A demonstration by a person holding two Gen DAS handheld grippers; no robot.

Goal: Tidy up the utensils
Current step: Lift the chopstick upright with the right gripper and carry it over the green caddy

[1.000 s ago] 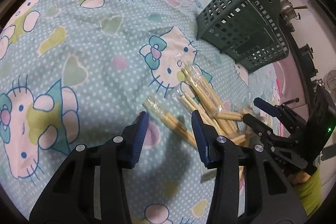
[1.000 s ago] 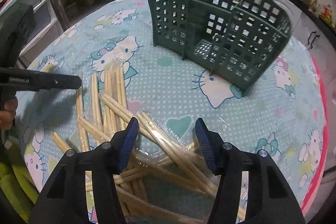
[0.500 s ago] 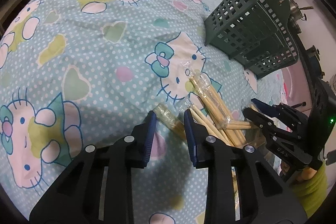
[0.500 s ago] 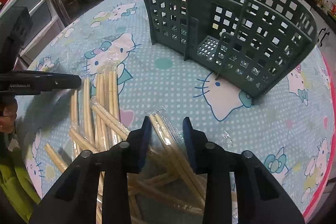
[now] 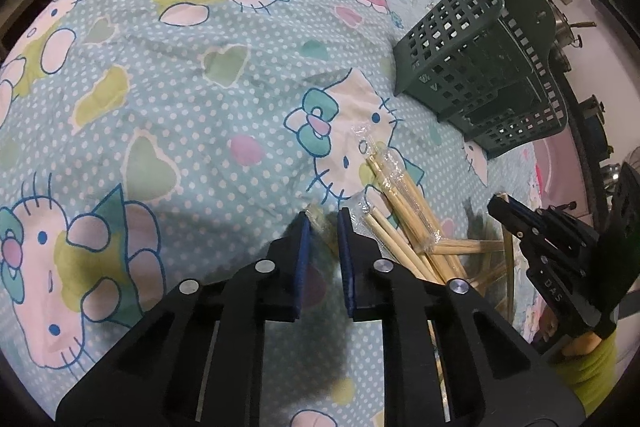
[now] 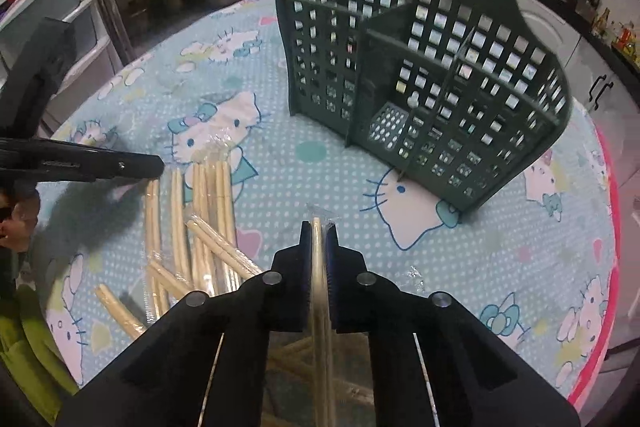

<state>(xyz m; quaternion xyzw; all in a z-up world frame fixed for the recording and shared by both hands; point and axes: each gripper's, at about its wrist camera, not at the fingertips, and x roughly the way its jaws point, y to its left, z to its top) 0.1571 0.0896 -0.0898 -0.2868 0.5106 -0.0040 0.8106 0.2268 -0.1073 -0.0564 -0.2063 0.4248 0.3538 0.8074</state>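
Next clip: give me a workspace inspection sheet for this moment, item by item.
Surface: round table under a teal cartoon-cat tablecloth.
Job's things: wrapped chopstick pairs piled loose; green lattice utensil holder upright, compartments seemingly empty.
Clutter: nothing seen on the cloth.
Grippers: left tool has just been closing on one wrapped pair's end; right tool has just been closing, pinching another wrapped pair.
Cables: nothing seen.
Surroundings: kitchen cabinets, pots, shelves with small items.
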